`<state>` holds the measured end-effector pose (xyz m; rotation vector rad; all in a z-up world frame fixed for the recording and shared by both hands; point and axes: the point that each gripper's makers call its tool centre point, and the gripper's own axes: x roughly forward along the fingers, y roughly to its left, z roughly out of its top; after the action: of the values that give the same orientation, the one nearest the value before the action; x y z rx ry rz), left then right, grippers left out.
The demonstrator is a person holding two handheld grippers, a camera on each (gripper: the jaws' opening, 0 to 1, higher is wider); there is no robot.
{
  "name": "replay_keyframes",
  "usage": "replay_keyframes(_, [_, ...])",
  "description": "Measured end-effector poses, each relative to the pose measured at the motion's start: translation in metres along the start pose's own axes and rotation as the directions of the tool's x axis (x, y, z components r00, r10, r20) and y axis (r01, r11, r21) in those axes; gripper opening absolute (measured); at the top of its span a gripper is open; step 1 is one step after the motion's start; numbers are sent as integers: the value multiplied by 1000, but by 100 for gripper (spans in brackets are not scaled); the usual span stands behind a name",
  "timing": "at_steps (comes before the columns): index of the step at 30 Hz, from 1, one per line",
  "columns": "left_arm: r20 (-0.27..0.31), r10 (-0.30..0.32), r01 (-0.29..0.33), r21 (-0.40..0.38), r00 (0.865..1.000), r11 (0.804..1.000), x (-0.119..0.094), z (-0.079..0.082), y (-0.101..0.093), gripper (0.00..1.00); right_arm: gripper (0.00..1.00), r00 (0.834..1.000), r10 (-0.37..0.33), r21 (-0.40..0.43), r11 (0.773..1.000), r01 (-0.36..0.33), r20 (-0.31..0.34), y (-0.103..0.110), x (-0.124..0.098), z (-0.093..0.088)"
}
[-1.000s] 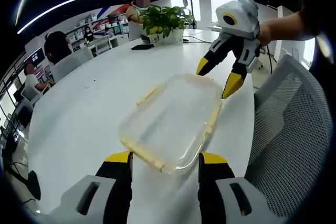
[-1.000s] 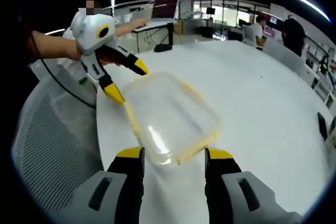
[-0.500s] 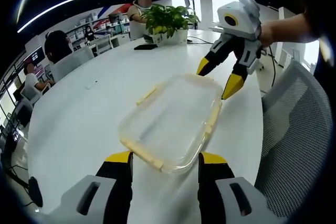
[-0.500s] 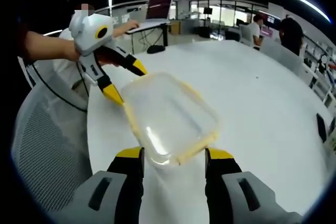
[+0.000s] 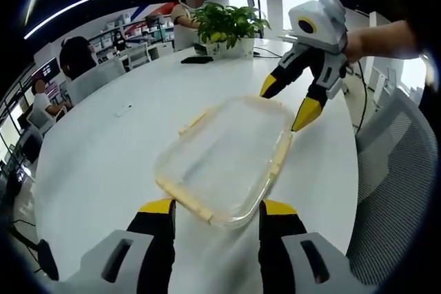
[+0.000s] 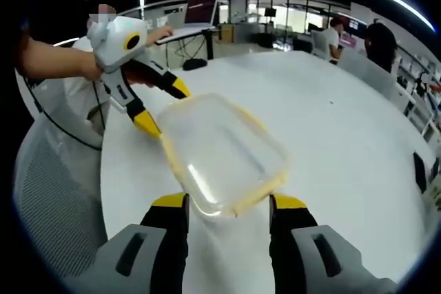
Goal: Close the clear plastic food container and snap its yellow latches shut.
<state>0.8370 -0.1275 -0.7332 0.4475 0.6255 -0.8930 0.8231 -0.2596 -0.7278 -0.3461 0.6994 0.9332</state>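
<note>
Two grippers flanking one container, on a wide white table [image 5: 103,156] with a mesh chair [image 5: 396,191] beside it. Resting flat near the table's edge: clear plastic food container [image 5: 224,160], lid apparently already sitting on top, yellow latches [image 5: 279,160] lying out along its rim, seemingly unsnapped. Left gripper [image 5: 215,210] straddling the near short end, jaws spread apart, gripping nothing. Right gripper [image 6: 227,206] doing likewise at the opposite end, jaws also apart, empty. Each gripper appearing across the container in the other's view. Judging the step: lining up for the latches, with closing seemingly done. Needing next: bringing a jaw tip onto one latch and pressing it down until it clicks, while bracing the box against sliding.
</note>
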Motion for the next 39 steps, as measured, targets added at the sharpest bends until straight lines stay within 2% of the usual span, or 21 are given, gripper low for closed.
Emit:
replay_keyframes(10, [-3, -8, 8, -23, 1000, 1000, 1, -2, 1, 41, 43, 1000, -2, 12, 1000, 2, 0, 0, 2, 0])
replay_keyframes(14, [2, 9, -9, -49, 1000, 999, -4, -3, 4, 43, 47, 1000, -14, 22, 1000, 14, 8, 3, 0, -1])
replay_keyframes(23, [68, 42, -34, -121, 997, 992, -30, -4, 3, 51, 55, 994, -66, 84, 995, 59, 82, 11, -20, -1])
replay_keyframes(32, [122, 103, -76, -211, 987, 975, -64, -15, -12, 58, 62, 976, -151, 160, 979, 127, 154, 21, -48, -7])
replay_keyframes(39, [115, 141, -117, -193, 983, 974, -89, -28, -27, 64, 72, 959, -191, 186, 970, 153, 207, 33, -74, -14])
